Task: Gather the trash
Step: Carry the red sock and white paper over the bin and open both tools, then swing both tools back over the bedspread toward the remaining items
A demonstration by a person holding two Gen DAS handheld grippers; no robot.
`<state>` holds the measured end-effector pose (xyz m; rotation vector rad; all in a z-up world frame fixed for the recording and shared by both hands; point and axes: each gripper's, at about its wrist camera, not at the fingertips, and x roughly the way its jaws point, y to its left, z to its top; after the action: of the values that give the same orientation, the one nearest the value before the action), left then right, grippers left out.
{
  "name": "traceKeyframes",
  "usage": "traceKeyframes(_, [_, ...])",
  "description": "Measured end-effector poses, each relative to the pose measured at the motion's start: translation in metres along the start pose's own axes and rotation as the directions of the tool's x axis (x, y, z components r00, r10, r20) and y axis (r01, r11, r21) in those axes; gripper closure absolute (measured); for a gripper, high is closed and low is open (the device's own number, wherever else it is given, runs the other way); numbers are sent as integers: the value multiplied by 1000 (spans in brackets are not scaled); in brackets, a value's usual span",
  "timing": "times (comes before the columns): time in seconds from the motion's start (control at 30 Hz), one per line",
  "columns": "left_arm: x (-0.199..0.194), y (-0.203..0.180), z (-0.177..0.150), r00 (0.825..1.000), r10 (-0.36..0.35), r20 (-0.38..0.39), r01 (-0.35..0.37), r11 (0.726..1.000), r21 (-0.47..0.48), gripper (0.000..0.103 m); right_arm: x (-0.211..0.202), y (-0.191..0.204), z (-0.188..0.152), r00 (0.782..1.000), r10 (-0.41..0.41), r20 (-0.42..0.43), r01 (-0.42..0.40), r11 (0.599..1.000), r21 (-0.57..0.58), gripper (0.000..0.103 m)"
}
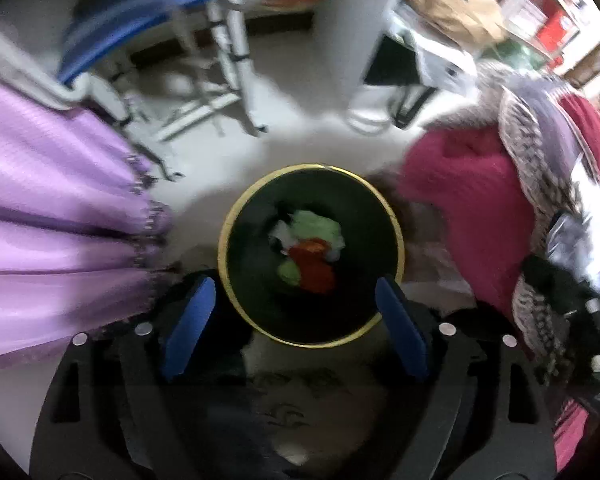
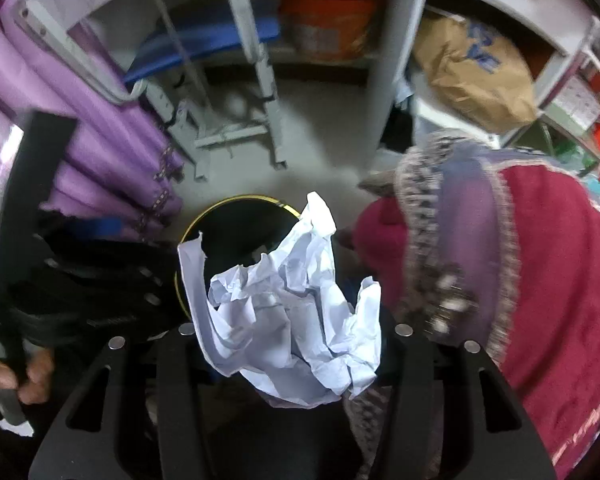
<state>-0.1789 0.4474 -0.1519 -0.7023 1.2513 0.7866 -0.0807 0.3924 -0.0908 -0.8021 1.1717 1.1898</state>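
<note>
A round black bin with a yellow rim [image 1: 312, 167] stands on the floor right under my left gripper [image 1: 296, 322]. Its blue pads [image 1: 188, 324] stand wide apart, open, with nothing between them. Green, red and white crumpled trash [image 1: 308, 248] lies at the bottom of the bin. In the right wrist view, my right gripper [image 2: 292, 320] is shut on a large crumpled white sheet of paper [image 2: 284, 312], held above the near side of the same bin [image 2: 236, 200]. The paper hides the right gripper's pads. The left gripper's black body [image 2: 80, 280] shows at left, held by a hand [image 2: 20, 372].
A purple fringed cloth [image 1: 40, 220] hangs close on the left of the bin. A person's red garment and patterned shawl [image 2: 540, 280] crowd the right. Behind the bin are grey metal frame legs [image 2: 268, 120], shelves with an orange bucket [image 2: 328, 20] and a brown paper bag [image 2: 472, 72].
</note>
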Motion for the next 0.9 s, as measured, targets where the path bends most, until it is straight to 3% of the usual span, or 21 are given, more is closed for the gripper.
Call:
traceKeyframes(0.13, [-3,19,2,999,34,4,-34,999,-38,18,26,14,7,998,38,-46,-39,999,-16,47])
traceKeyframes(0.2, [-5,26,2,999,51,0,-51,998,-47,16,36,20,10,997,44,-69,-46,999,-25,31])
traceKeyframes(0.5, [-11,29,-5,998,57,-5,-57,997,-53,15,35,35,8,998,12,-63,-16,998,-67,30])
traceKeyframes(0.9, [-49,-33,-11,997,26,72,-36,989,143,15,-34,4,-24,996,-88,34,88,996,26,26])
